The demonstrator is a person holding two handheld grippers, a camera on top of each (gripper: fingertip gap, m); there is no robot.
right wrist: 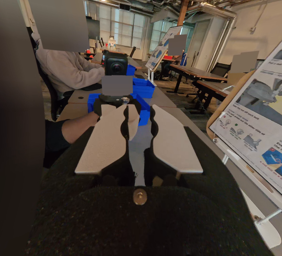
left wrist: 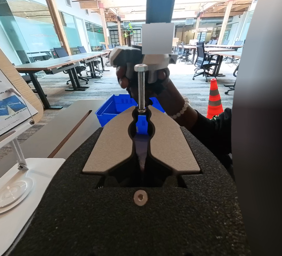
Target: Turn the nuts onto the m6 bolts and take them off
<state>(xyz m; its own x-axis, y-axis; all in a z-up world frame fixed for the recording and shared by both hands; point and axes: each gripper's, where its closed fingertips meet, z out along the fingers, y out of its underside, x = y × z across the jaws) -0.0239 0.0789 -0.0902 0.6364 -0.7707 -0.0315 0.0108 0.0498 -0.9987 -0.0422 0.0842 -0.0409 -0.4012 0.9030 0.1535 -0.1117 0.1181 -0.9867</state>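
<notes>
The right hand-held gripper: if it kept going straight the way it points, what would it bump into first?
Probably the left hand-held gripper, which faces it holding a bolt upright. Behind that stands a blue bin. Depth is hard to judge, so this is a guess.

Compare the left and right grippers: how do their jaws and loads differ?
The left gripper's fingers are nearly together, pinching a nut at the lower end of an upright bolt; the right gripper's fingers stand apart. The left carries nut and bolt; the right grips nothing. Both have pale grey fingers on black bodies.
</notes>
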